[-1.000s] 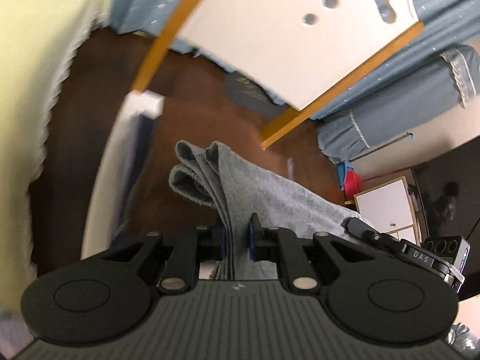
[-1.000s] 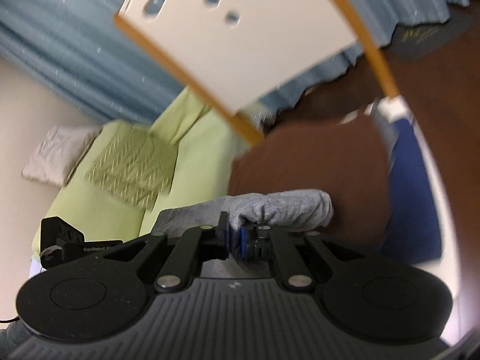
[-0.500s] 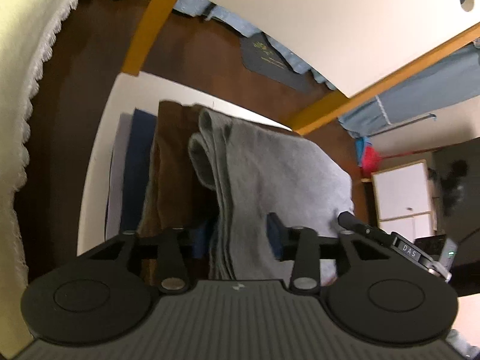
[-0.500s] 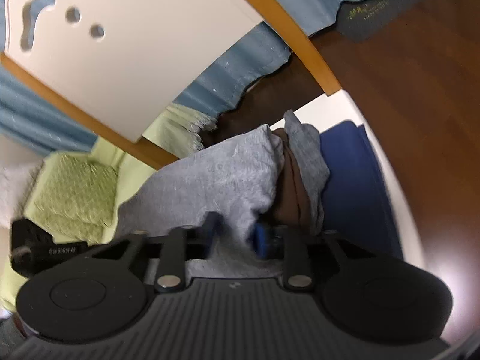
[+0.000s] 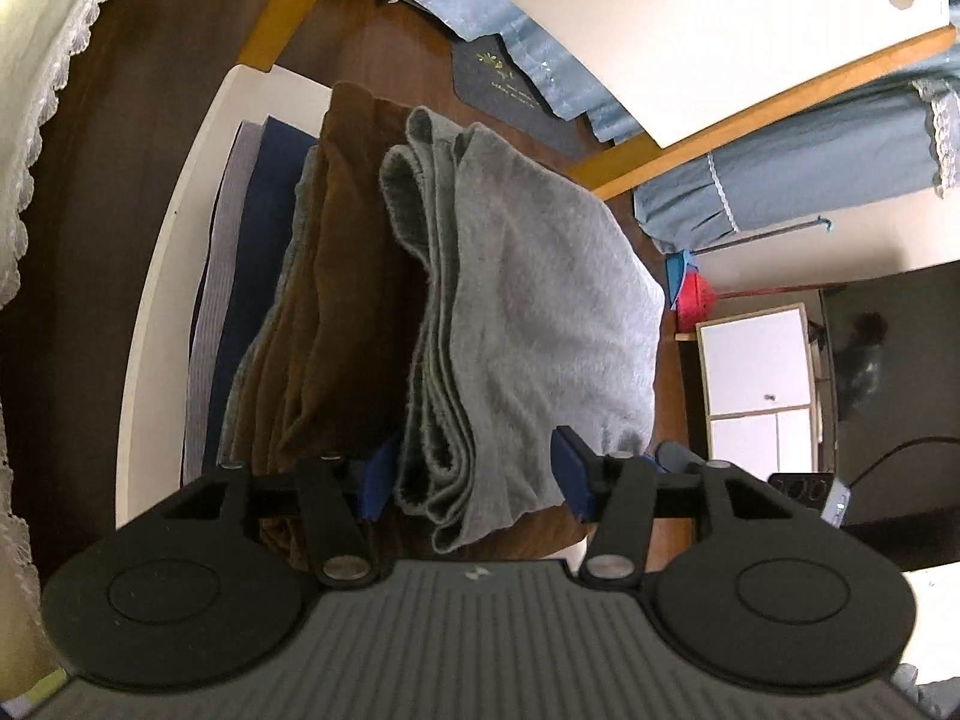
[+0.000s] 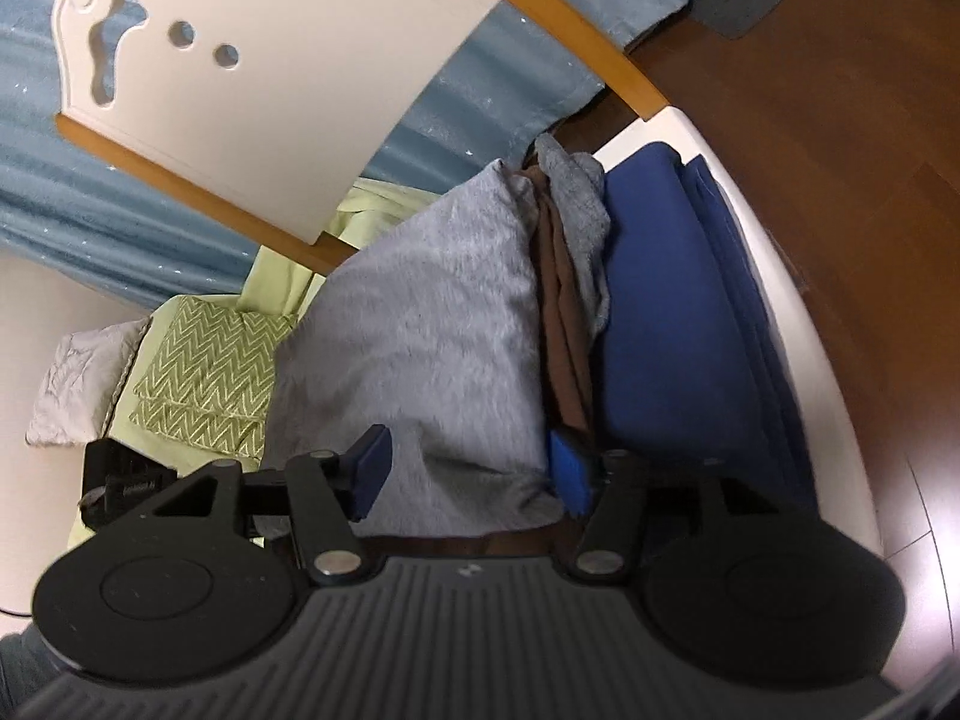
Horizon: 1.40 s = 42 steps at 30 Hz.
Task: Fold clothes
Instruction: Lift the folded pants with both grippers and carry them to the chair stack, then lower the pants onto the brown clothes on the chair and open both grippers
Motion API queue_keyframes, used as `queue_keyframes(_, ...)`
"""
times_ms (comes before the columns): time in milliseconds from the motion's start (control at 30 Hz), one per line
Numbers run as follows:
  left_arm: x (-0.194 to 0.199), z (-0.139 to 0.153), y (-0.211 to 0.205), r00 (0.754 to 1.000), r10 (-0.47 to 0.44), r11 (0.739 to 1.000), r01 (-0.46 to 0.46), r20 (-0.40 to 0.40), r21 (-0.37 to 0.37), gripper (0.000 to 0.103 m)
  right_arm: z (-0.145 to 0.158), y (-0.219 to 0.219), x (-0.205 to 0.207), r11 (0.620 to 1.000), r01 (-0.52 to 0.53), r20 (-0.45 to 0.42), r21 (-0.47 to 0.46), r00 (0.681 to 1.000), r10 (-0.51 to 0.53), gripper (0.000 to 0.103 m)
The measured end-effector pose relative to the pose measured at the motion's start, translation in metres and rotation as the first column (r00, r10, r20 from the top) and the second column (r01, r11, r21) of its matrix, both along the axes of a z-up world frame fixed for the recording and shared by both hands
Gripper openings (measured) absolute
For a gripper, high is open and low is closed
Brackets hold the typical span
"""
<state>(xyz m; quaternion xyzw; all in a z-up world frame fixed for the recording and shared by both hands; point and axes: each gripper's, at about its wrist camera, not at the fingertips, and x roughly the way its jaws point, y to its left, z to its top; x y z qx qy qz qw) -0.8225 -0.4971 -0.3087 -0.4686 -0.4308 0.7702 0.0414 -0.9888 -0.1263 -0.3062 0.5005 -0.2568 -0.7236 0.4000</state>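
So the folded grey garment (image 5: pixel 540 300) is sitting on top of a stack of folded clothes, right on a brown piece (image 5: pixel 336 300), with another grey layer and a navy blue one (image 5: pixel 252 276) under that, plus something pale and striped at the very bottom edge. The whole pile rests on a white seat-like surface (image 5: pixel 174 252) over a dark wooden floor (image 5: pixel 108 192).

Left gripper (image 5: pixel 474 480) has its jaws spread wide, one blue pad on each side of the grey garment's near edge. The layered fold edges sit between them, and neither pad looks like it's pressing in.

Same deal with the right gripper (image 6: pixel 468 468): jaws spread apart around the other end of the grey garment (image 6: pixel 420 336). The pad on the brown-and-navy side sits right at the fabric, and the other one is just beside it.

In the right wrist view you can also see a white chair back (image 6: pixel 252 78) with cutout holes, blue curtains (image 6: pixel 36 138), and a green zigzag cushion (image 6: pixel 210 372) off behind the pile.
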Motion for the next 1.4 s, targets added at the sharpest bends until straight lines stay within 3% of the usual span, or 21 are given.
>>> queue_keyframes(100, -0.001, 0.001, 0.001, 1.000, -0.003, 1.000, 0.003, 0.008, -0.011, 0.056, 0.002, 0.007, 0.009, 1.000, -0.012, -0.004, -0.012, 1.000, 0.012, 0.055)
queue_keyframes(167, -0.002, 0.002, 0.002, 1.000, -0.004, 1.000, 0.005, 0.016, -0.020, 0.051, 0.003, 0.005, 0.014, 1.000, -0.017, -0.039, -0.017, 0.999, 0.017, 0.043)
queue_keyframes(200, -0.003, 0.003, 0.002, 1.000, -0.008, 1.000, 0.009, 0.029, -0.028, 0.029, 0.003, 0.004, 0.015, 1.000, -0.019, -0.048, -0.014, 0.999, 0.019, 0.023)
queue_keyframes(233, -0.004, 0.005, 0.002, 0.998, -0.015, 0.999, 0.017, 0.055, -0.035, 0.019, 0.004, 0.002, 0.014, 1.000, -0.012, -0.047, -0.003, 0.999, 0.012, 0.008)
queue_keyframes(333, -0.003, 0.017, 0.001, 0.997, -0.053, 0.998, 0.055, 0.060, -0.031, 0.019, 0.014, 0.000, 0.010, 1.000, 0.022, -0.032, 0.001, 0.999, -0.022, 0.007)
queue_keyframes(400, -0.004, 0.026, 0.002, 0.992, -0.091, 0.993, 0.097, 0.089, -0.074, 0.019, 0.031, 0.002, 0.008, 0.999, 0.042, -0.008, 0.000, 0.999, -0.042, 0.007)
queue_keyframes(467, -0.005, 0.029, 0.004, 0.985, -0.120, 0.984, 0.135, 0.125, -0.113, 0.020, 0.041, 0.004, 0.009, 0.997, 0.045, 0.064, 0.055, 0.997, -0.049, 0.007)
queue_keyframes(567, -0.007, 0.025, 0.011, 0.976, -0.150, 0.969, 0.177, 0.160, -0.170, 0.034, 0.038, 0.001, 0.013, 0.989, 0.038, 0.102, 0.143, 0.993, -0.053, 0.007)
queue_keyframes(633, -0.008, 0.021, 0.017, 0.972, -0.159, 0.962, 0.192, 0.172, -0.196, 0.045, 0.023, -0.003, 0.016, 0.977, 0.054, 0.095, 0.209, 0.993, -0.075, 0.012)
queue_keyframes(667, -0.007, 0.023, 0.021, 0.972, -0.166, 0.957, 0.200, 0.169, -0.210, 0.045, 0.019, -0.004, 0.017, 0.972, 0.053, 0.095, 0.230, 0.993, -0.076, 0.015)
queue_keyframes(733, -0.004, 0.029, 0.025, 0.969, -0.179, 0.945, 0.218, 0.172, -0.245, 0.045, 0.016, -0.008, 0.021, 0.956, 0.048, 0.059, 0.290, 0.996, -0.068, 0.034)
queue_keyframes(767, -0.001, 0.033, 0.027, 0.967, -0.181, 0.935, 0.226, 0.179, -0.273, 0.045, 0.019, -0.009, 0.024, 0.948, 0.046, 0.036, 0.315, 0.997, -0.061, 0.036)
queue_keyframes(833, 0.008, 0.048, 0.034, 0.961, -0.180, 0.884, 0.251, 0.209, -0.393, 0.049, 0.028, -0.009, 0.034, 0.923, 0.053, -0.036, 0.381, 0.998, -0.043, 0.036)
queue_keyframes(900, 0.014, 0.059, 0.042, 0.958, -0.170, 0.824, 0.267, 0.232, -0.501, 0.054, 0.049, -0.009, 0.048, 0.888, 0.076, -0.172, 0.453, 0.985, 0.003, 0.035)
queue_keyframes(967, 0.019, 0.075, 0.058, 0.962, -0.151, 0.712, 0.265, 0.227, -0.650, 0.054, 0.067, -0.013, 0.060, 0.892, 0.076, -0.281, 0.446, 0.958, 0.059, 0.030)
queue_keyframes(1033, 0.021, 0.086, 0.066, 0.977, -0.156, 0.735, 0.215, 0.148, -0.643, 0.054, 0.073, -0.019, 0.065, 0.911, 0.041, -0.327, 0.410, 0.939, 0.104, 0.024)
queue_keyframes(1133, 0.016, 0.078, 0.070, 0.976, -0.164, 0.800, 0.217, 0.144, -0.560, 0.054, 0.062, -0.039, 0.064, 0.924, -0.053, -0.319, 0.379, 0.930, 0.184, 0.023)
queue_keyframes(1200, 0.014, 0.062, 0.073, 0.960, -0.136, 0.773, 0.258, 0.245, -0.580, 0.052, 0.041, -0.051, 0.058, 0.883, -0.084, -0.273, 0.462, 0.934, 0.232, 0.019)
queue_keyframes(1233, 0.017, 0.063, 0.071, 0.960, -0.114, 0.758, 0.250, 0.256, -0.602, 0.052, 0.036, -0.052, 0.055, 0.861, -0.080, -0.256, 0.503, 0.937, 0.236, 0.020)
queue_keyframes(1333, 0.022, 0.091, 0.063, 0.989, -0.095, 0.772, 0.147, 0.116, -0.619, 0.053, 0.053, -0.042, 0.052, 0.852, -0.030, -0.303, 0.523, 0.927, 0.219, 0.022)
queue_keyframes(1400, 0.013, 0.106, 0.062, 0.993, -0.116, 0.771, 0.110, 0.031, -0.627, 0.054, 0.070, -0.037, 0.050, 0.872, 0.000, -0.360, 0.490, 0.911, 0.202, 0.022)
